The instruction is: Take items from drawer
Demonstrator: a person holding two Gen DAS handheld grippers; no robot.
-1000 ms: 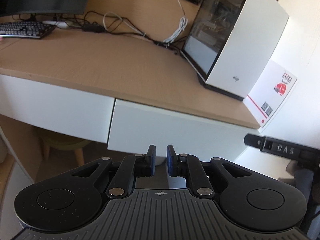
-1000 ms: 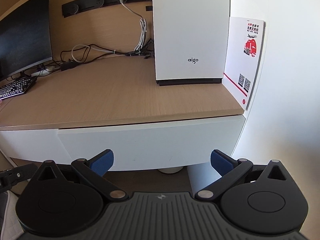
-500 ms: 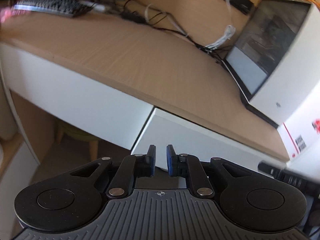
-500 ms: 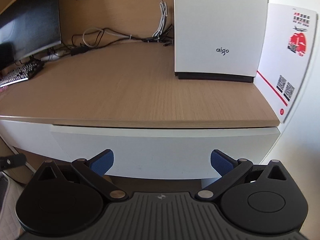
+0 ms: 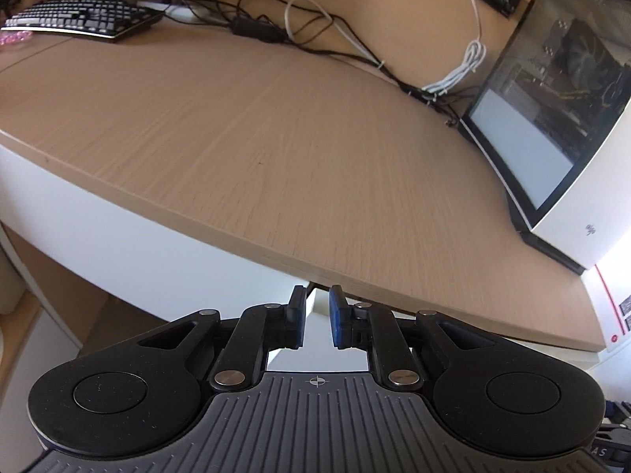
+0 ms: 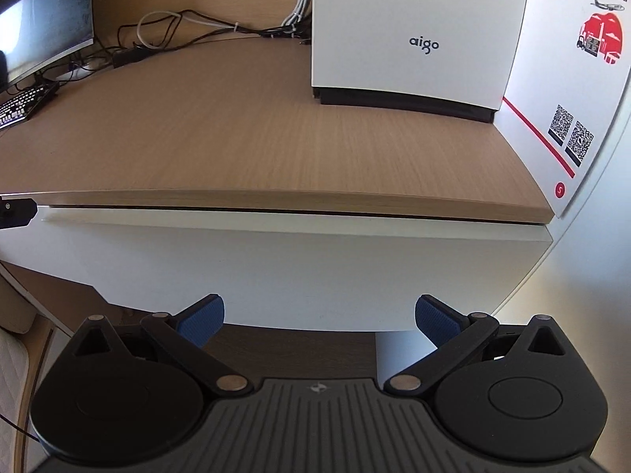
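A white drawer front (image 6: 315,268) runs under the wooden desk top (image 6: 236,138), with a thin dark gap along its upper edge; nothing of its inside shows. My right gripper (image 6: 319,315) is open wide, its blue pads (image 6: 201,317) level with the drawer's lower edge and close in front of it. My left gripper (image 5: 316,315) is shut down to a narrow slit and holds nothing. It points at the seam between two white drawer fronts (image 5: 118,244) just below the desk edge (image 5: 276,252). Its tip (image 6: 15,209) shows at the left edge of the right wrist view.
A white "aigo" computer case (image 6: 414,31) stands at the back right of the desk, with a red and white card (image 6: 572,79) against the wall beside it. A keyboard (image 5: 79,19), a monitor (image 6: 43,27) and tangled cables (image 5: 335,39) lie at the back left.
Both grippers have come closer to the desk's front edge and sit higher. The left view has swung to look across the desk top. Neither gripper's opening has changed.
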